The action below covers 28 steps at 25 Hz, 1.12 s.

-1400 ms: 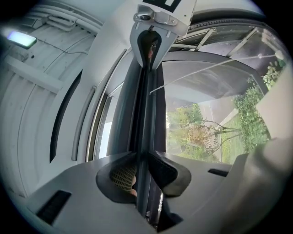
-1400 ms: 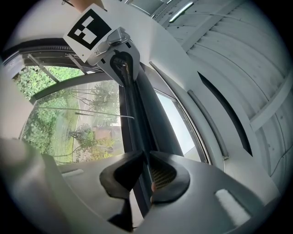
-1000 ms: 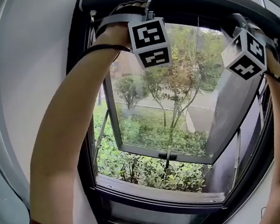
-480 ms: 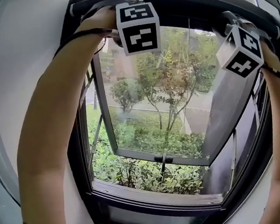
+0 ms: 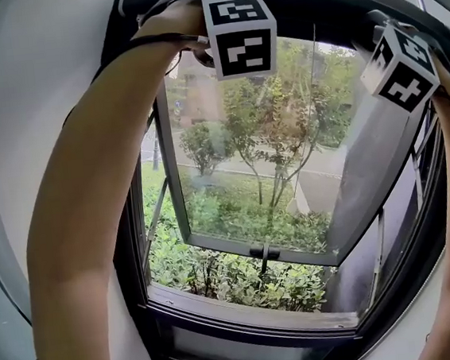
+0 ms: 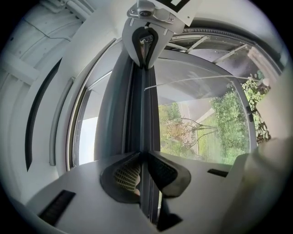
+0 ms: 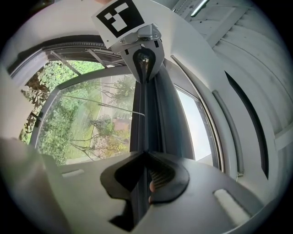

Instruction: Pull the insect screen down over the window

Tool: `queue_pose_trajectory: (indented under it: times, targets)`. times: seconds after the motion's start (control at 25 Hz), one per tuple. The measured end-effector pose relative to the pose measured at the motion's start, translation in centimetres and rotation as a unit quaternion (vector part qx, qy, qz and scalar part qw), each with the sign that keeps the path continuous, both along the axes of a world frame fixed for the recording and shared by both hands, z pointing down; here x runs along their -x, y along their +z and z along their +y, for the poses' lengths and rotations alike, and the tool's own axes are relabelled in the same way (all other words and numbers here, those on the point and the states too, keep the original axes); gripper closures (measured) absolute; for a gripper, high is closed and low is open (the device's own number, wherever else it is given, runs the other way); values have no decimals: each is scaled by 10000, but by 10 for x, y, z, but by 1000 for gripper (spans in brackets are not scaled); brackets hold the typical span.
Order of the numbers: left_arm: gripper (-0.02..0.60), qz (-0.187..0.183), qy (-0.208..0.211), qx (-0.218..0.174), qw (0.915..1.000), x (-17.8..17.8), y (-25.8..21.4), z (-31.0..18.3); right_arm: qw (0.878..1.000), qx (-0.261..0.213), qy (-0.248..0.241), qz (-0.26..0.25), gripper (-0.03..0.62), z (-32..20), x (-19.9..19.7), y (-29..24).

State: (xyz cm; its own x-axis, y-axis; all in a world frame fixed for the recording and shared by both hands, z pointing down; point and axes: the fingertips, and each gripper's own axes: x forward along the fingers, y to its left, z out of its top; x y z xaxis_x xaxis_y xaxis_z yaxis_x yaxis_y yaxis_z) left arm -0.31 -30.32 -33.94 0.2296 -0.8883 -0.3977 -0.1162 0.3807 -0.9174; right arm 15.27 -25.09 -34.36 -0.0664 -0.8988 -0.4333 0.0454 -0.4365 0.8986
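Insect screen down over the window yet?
No: the left gripper and right gripper hold the pull bar up at the window top, and no mesh crosses the open sash below.

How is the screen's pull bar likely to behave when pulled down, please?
Probably stiff: the pull bar runs straight between the left gripper and right gripper. Likely light, being slim. Both clamp it, so it should descend level.

Left claw (image 6: 143,155), right claw (image 7: 145,153) on screen bar (image 6: 143,105) at window frame (image 5: 304,323) top; sash (image 5: 173,181) beyond, below.
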Motion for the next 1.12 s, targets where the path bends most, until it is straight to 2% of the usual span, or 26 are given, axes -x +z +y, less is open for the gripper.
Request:
queue_pose_trajectory:
  times: [0.24, 0.48, 0.64, 1.12]
  targets:
    - [529, -5, -104, 29, 9999, -1, 1, 2, 9995, 178, -99, -225, 562, -2, -3, 3]
    - [531, -18, -110, 65, 9999, 1, 5, 5, 9996, 204, -35, -204, 565, 3, 1, 7]
    - [555, -35, -72, -22, 10000, 1, 10, 8, 9996, 253, -16, -160, 565, 5, 1, 15]
    - [557, -147, -4, 167, 9998, 3, 50, 7, 9983, 557, -90, -119, 566, 0, -2, 58]
